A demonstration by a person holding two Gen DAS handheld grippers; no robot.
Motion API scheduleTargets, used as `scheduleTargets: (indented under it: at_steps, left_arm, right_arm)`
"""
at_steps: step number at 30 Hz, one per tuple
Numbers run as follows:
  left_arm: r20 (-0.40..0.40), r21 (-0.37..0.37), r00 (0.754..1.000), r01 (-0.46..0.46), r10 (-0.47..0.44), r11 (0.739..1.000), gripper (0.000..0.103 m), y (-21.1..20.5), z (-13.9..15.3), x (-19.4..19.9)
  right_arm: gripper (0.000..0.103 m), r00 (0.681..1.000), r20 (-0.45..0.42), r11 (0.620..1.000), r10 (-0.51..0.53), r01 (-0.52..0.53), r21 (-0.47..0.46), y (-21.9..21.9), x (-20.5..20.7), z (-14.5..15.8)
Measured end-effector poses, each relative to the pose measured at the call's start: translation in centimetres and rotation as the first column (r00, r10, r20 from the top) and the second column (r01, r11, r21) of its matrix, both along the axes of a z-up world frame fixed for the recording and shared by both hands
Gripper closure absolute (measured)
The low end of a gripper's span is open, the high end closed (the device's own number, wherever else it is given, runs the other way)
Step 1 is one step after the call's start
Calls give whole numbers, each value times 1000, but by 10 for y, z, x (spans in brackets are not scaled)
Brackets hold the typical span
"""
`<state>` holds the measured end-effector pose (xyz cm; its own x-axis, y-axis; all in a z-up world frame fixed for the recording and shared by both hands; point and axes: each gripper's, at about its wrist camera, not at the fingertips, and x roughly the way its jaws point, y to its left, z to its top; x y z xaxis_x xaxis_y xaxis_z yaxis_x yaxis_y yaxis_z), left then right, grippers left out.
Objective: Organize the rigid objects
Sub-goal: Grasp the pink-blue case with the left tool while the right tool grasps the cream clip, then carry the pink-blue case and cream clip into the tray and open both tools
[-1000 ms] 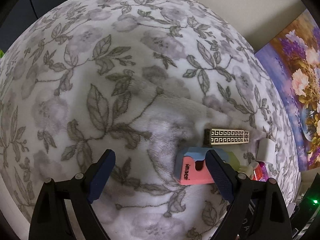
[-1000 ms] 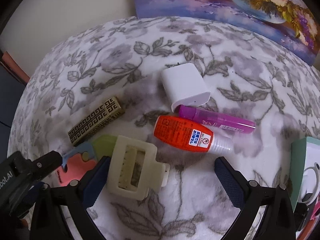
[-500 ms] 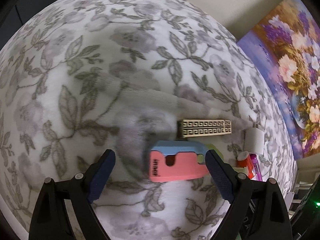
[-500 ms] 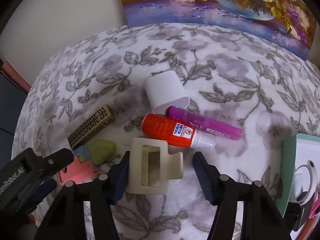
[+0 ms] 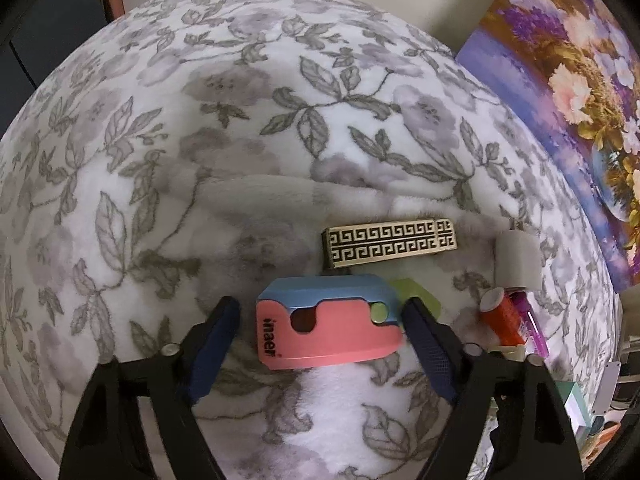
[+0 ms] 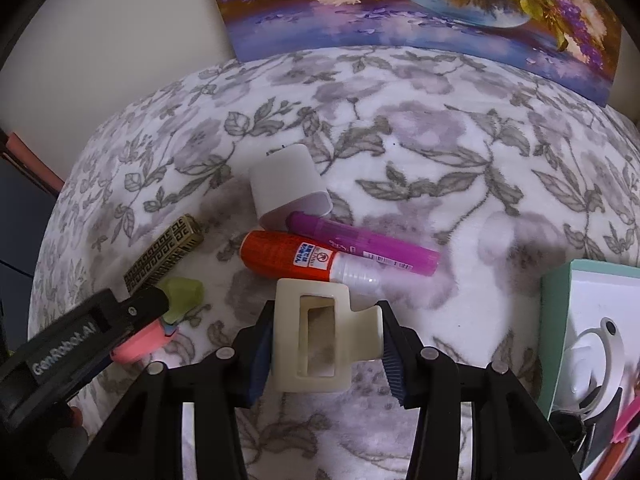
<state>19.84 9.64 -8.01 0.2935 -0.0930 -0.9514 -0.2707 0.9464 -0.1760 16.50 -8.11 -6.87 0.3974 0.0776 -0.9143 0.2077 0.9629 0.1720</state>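
Here we work both grippers at once, each straddling its own piece so that two things can be lifted out of the cluster together. Our left gripper (image 5: 320, 322) points steeply down over the pink-and-blue block (image 5: 326, 322); its jaws are closing around it, the right pad at the block's end, the left pad still apart from it, so we do not have it gripped yet. Our right gripper (image 6: 324, 344) is closing on the cream hair claw (image 6: 320, 340), both pads right at its sides; we cannot tell whether they press yet.

The floral blanket (image 5: 200, 120) is soft, which is likely why we come from above.

From the right wrist view, the claw sits at six o'clock of the cluster, its top edge touching the orange glue bottle (image 6: 296, 256). The purple tube (image 6: 360, 244) lies alongside the bottle at twelve, the white cap (image 6: 284, 184) beyond it. At nine o'clock lie the green piece (image 6: 184, 292) and the gold patterned case (image 6: 164, 258).

The claw is matte, boxy, with a rectangular window through its middle. The block is flat, notched, with dark lettering on its pink face.
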Motion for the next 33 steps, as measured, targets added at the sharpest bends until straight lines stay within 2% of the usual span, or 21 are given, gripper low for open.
scheduleTargets:
  at_steps: [1, 11, 18, 26, 33]
  left_arm:
    - [6, -10, 1000, 1, -1, 1000, 30, 0, 1, 0]
    - [0, -28, 1000, 22, -22, 999, 30, -5, 4, -3]
    - [10, -26, 999, 38, -38, 999, 30, -15, 18, -19]
    - [39, -21, 997, 70, -69, 997, 30, -29, 38, -39]
    - [62, -40, 994, 89, -86, 995, 30, -35, 55, -64]
  right_arm:
    - [53, 1000, 0, 1000, -1, 1, 0, 0, 0, 0]
    - [53, 1000, -16, 1000, 6, -6, -2, -4, -5, 2]
    - [54, 999, -49, 1000, -3, 4, 30, -12, -17, 5]
    - [54, 998, -57, 998, -20, 23, 56, -26, -36, 23]
    - [54, 998, -57, 997, -27, 31, 68, -42, -71, 40]
